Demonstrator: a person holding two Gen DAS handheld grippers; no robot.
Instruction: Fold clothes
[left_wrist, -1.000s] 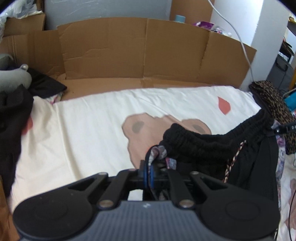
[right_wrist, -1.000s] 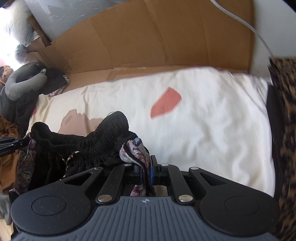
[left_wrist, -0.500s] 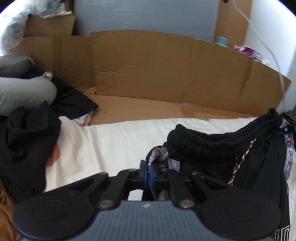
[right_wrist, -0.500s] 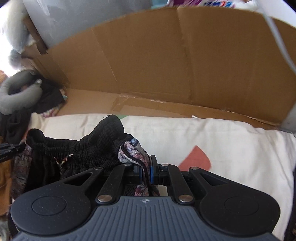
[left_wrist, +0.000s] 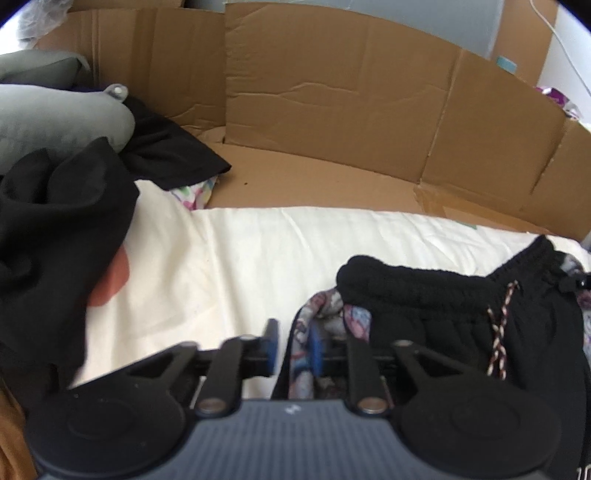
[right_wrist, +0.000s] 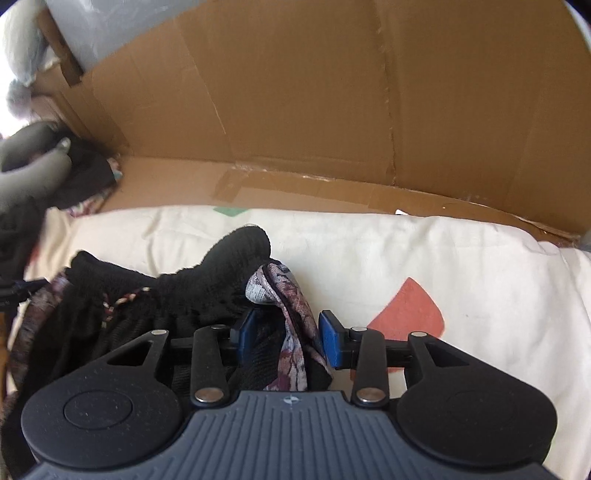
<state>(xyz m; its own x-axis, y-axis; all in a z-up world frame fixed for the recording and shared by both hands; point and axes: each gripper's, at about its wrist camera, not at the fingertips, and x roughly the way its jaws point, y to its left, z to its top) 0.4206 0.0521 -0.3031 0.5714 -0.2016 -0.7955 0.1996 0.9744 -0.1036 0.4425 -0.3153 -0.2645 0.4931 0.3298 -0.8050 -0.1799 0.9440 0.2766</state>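
Black trousers with an elastic waistband (left_wrist: 424, 291) and a speckled drawstring (left_wrist: 498, 332) lie bunched on the cream sheet (left_wrist: 258, 258). A patterned lining (left_wrist: 301, 354) hangs loose between the blue pads of my left gripper (left_wrist: 293, 343), whose jaws are opening. In the right wrist view the same waistband (right_wrist: 207, 280) runs off to the left. My right gripper (right_wrist: 288, 332) is also opening, and the patterned lining (right_wrist: 291, 314) drapes slack in the gap without either pad pressing it.
A cardboard wall (left_wrist: 332, 110) (right_wrist: 332, 92) stands close behind the sheet (right_wrist: 443, 251). A heap of black clothes (left_wrist: 55, 221) and a grey neck pillow (left_wrist: 55, 118) (right_wrist: 29, 173) fill the left side. Red shapes are printed on the sheet.
Both grippers carried the waistband toward the cardboard wall and a little lower. Their jaws, shut on the patterned cloth before, have parted and the cloth hangs free.
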